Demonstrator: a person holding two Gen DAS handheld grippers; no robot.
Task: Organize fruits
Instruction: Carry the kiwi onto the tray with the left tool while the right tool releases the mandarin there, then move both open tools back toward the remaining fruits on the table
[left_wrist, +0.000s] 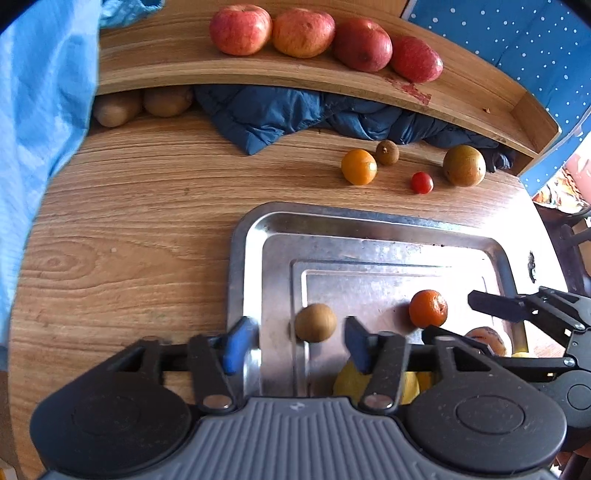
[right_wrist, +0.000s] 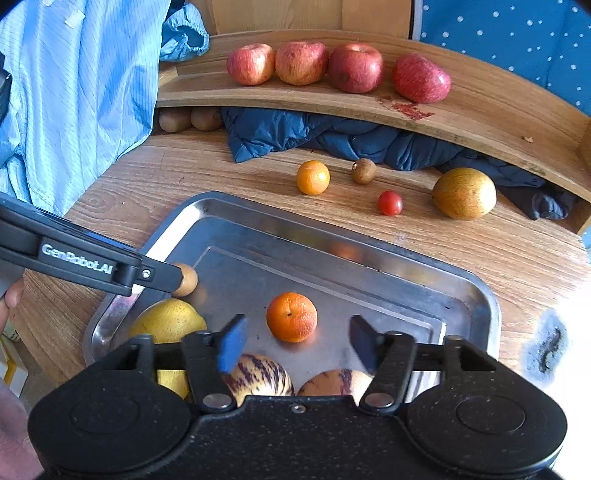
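A steel tray (left_wrist: 243, 236) lies on the wooden table. My left gripper (left_wrist: 298, 343) is open over the tray's left part, and a small brown kiwi (left_wrist: 315, 322) rests on the tray floor between its blue pads, touching neither. In the right wrist view that kiwi (right_wrist: 186, 279) sits at the tip of the left gripper (right_wrist: 162, 275). My right gripper (right_wrist: 298, 343) is open with a tangerine (right_wrist: 291, 316) lying just ahead between its fingers, untouched. A yellow pear (right_wrist: 166, 319) and two striped melons (right_wrist: 262, 376) also lie in the tray (right_wrist: 491, 306).
Beyond the tray, an orange (right_wrist: 313, 177), a small kiwi (right_wrist: 364, 171), a cherry tomato (right_wrist: 389, 202) and a brown pear (right_wrist: 464, 194) lie loose. Several apples (right_wrist: 301, 62) line a curved shelf; two kiwis (right_wrist: 175, 119) and a blue jacket (right_wrist: 332, 136) lie beneath. A light-blue sleeve (right_wrist: 74, 92) hangs left.
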